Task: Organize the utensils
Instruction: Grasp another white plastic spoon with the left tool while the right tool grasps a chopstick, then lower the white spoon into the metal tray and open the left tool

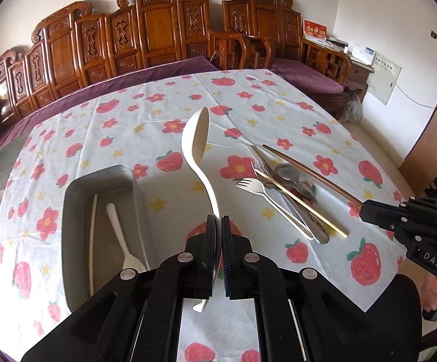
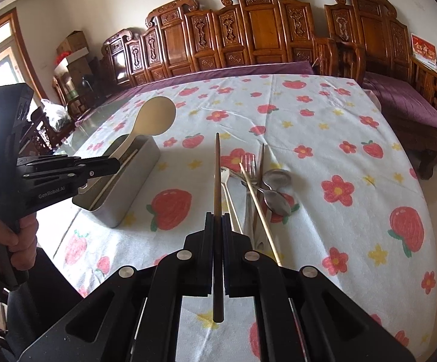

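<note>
Covering the table, a strawberry-print cloth (image 1: 158, 114) lies under the left gripper (image 1: 217, 220) pinching a ladle (image 1: 196, 138), the right gripper (image 2: 217, 217) a chopstick (image 2: 217, 175).

Metal tray (image 1: 98, 181) near end (tool-hidden)

Cream ladle (image 1: 195, 138), grey tray (image 1: 77, 199), dark brown chopstick (image 2: 217, 175), white cloth (image 1: 278, 102) printed with red strawberries, perhaps flowers.

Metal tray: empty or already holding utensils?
Holding utensils: the metal tray contains a white fork and a pale chopstick.
</note>
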{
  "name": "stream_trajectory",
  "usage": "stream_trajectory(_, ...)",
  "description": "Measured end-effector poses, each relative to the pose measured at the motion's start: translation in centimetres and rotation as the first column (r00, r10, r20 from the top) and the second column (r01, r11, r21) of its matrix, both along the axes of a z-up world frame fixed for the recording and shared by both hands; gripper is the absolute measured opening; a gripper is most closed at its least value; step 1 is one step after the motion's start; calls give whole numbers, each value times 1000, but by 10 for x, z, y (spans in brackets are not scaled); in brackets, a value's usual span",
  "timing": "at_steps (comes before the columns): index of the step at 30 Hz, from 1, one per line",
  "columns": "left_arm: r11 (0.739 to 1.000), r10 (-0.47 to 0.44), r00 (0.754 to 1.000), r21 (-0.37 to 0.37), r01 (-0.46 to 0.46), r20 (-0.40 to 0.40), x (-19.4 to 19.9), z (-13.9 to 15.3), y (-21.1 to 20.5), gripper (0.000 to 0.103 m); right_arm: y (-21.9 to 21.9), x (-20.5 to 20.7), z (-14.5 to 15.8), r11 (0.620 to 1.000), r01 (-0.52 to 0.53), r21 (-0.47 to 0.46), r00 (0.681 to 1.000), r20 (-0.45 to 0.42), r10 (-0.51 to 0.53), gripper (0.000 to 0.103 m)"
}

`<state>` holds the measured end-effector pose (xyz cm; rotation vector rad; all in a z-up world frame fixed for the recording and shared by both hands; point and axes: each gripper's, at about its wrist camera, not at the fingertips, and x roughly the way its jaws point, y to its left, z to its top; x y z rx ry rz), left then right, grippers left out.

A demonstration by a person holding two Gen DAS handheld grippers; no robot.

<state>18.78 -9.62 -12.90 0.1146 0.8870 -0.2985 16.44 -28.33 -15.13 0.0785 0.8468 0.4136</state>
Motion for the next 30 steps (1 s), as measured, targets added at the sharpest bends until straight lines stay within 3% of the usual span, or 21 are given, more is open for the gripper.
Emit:
stream_trajectory(14, 996, 91, 996, 7, -91, -14, 4, -4, 63, 3, 38, -17, 9, 997, -80, 2, 997, 18, 80, 6)
stream_trajectory(30, 979, 201, 968, -10, -205, -149, 41, -64, 121, 3, 66, -5, -9, 995, -94, -31, 995, -22, 93, 6)
